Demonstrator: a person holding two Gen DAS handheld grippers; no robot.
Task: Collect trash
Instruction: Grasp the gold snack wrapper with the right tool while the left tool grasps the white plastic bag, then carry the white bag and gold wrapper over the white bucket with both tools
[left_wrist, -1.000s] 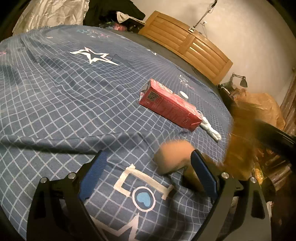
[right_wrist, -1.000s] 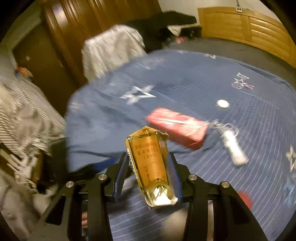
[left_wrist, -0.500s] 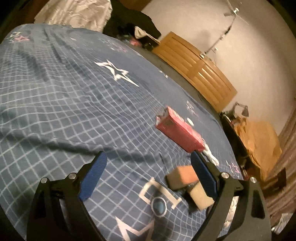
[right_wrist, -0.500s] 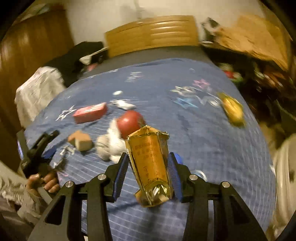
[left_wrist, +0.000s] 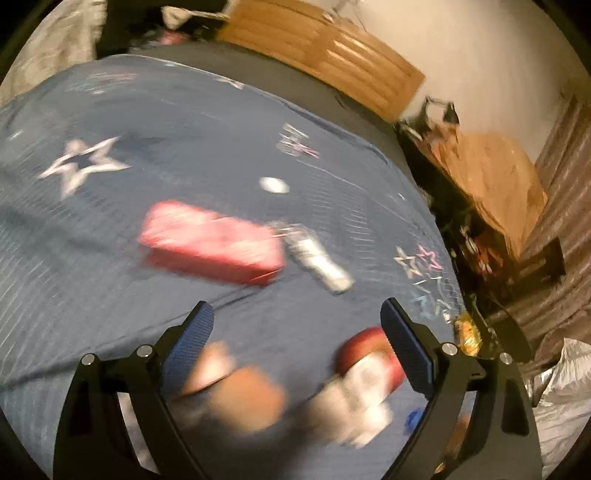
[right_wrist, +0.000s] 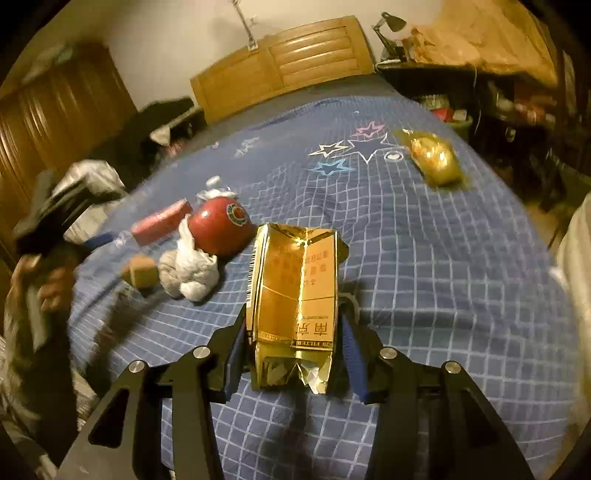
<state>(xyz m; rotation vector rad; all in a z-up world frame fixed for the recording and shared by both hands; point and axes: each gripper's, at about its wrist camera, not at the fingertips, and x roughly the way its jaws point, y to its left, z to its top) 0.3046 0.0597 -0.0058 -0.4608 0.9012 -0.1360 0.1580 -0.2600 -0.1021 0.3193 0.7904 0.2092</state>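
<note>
My right gripper (right_wrist: 293, 325) is shut on a crumpled gold cigarette pack (right_wrist: 295, 280), held upright above the blue checked bedcover (right_wrist: 443, 277). Left of it on the bed lie a red round thing (right_wrist: 221, 227), a white tissue wad (right_wrist: 192, 269), a brown block (right_wrist: 142, 271) and a red carton (right_wrist: 160, 221). My left gripper (left_wrist: 295, 310) hovers over the bed with its jaws wide and closing slightly; nothing is pressed between them. In its blurred view the brown blocks (left_wrist: 240, 391) and the red round thing (left_wrist: 365, 350) lie below, the red carton (left_wrist: 210, 240) beyond.
A yellow plastic bag (right_wrist: 436, 158) lies at the bed's far right. A white wrapper (left_wrist: 317, 258) and a small white cap (left_wrist: 273, 184) lie past the carton. A wooden headboard (right_wrist: 280, 62) stands behind, a cluttered desk (right_wrist: 480, 85) to the right, clothes (right_wrist: 170, 122) at the far left.
The right gripper has swung with the gold pack from facing the bed's left side to facing the headboard. The left gripper has risen and shifted; the blocks and red round thing now show between its fingers.
</note>
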